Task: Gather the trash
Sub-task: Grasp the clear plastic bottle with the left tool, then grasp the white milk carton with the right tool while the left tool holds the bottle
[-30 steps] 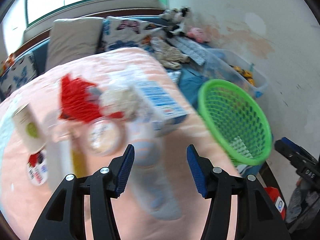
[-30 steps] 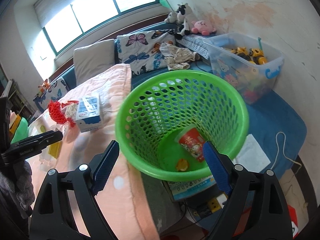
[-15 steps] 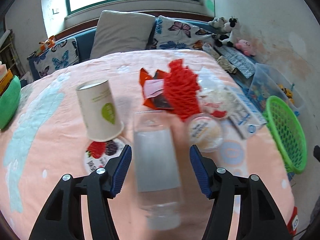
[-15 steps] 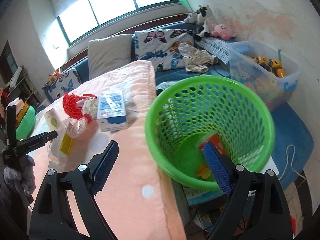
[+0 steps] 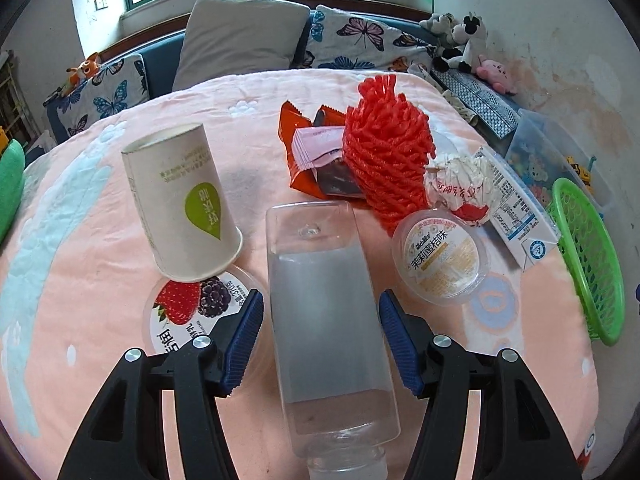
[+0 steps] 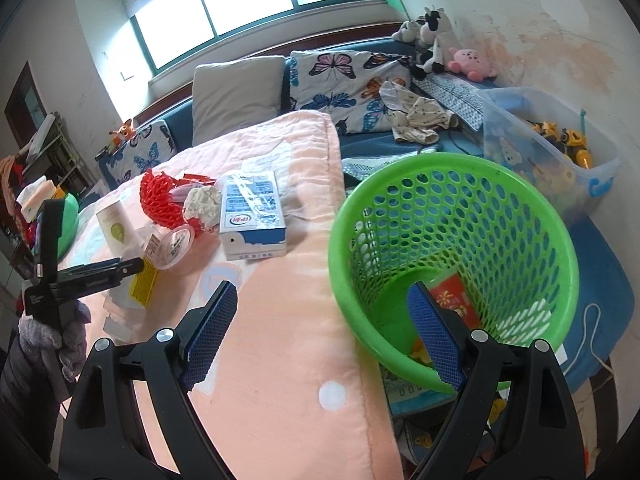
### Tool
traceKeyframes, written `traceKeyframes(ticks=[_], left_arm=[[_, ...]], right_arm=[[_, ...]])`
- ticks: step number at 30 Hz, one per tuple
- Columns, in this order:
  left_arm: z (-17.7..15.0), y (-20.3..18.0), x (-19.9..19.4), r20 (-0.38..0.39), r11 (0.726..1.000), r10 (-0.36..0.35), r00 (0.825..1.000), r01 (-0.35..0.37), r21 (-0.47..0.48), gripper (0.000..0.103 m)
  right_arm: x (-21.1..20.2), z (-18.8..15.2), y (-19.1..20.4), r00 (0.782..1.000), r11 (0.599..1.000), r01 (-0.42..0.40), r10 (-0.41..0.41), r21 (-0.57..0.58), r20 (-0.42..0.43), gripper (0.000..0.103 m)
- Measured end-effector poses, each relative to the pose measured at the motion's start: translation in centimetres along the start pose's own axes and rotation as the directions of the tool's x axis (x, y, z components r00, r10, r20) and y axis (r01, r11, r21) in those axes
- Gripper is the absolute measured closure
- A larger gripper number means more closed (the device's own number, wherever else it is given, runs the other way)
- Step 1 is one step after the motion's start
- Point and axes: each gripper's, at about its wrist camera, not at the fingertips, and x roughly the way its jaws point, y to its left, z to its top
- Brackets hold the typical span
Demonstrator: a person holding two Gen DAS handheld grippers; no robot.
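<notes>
My left gripper [image 5: 320, 340] is open, its blue pads on either side of a clear plastic bottle [image 5: 326, 328] that lies on the pink blanket [image 5: 80, 280], not touching it. Around it lie an upturned paper cup [image 5: 180, 208], a berry lid [image 5: 180, 316], a round sealed cup [image 5: 440, 258], a red mesh net [image 5: 384, 152], orange wrappers [image 5: 308, 148], crumpled paper [image 5: 460, 184] and a milk carton [image 5: 516, 208]. My right gripper [image 6: 320, 336] is open and empty above the blanket's edge, beside the green basket [image 6: 452, 240], which holds a red packet [image 6: 450, 296].
Pillows [image 5: 240, 36] and plush toys [image 5: 460, 40] line the sofa behind the blanket. A clear toy bin [image 6: 552, 148] stands behind the basket. The left gripper also shows in the right wrist view [image 6: 80, 276] at the far left.
My left gripper swung left from the basket side to the bottle and now straddles it. My right gripper drew back left, so the basket sits further right in view.
</notes>
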Motion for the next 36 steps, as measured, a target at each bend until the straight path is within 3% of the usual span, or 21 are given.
traceKeyframes(ticks=[19, 36], left_arm=[[0.4, -0.5, 1.2, -0.013, 1.0, 0.0, 1.0, 0.001, 0.024, 0.049], [-1.1, 0.4, -5.1, 0.09, 0.996, -0.087, 0.992, 0.087, 0.009, 0.051]], right_arm=[[2.0, 0.9, 2.6, 0.999, 0.998, -0.041, 0.039, -0.057, -0.033, 0.016], [5.6, 4.0, 5.2, 0.993, 0.988, -0.11, 0.103, -0.111, -0.064, 0.016]])
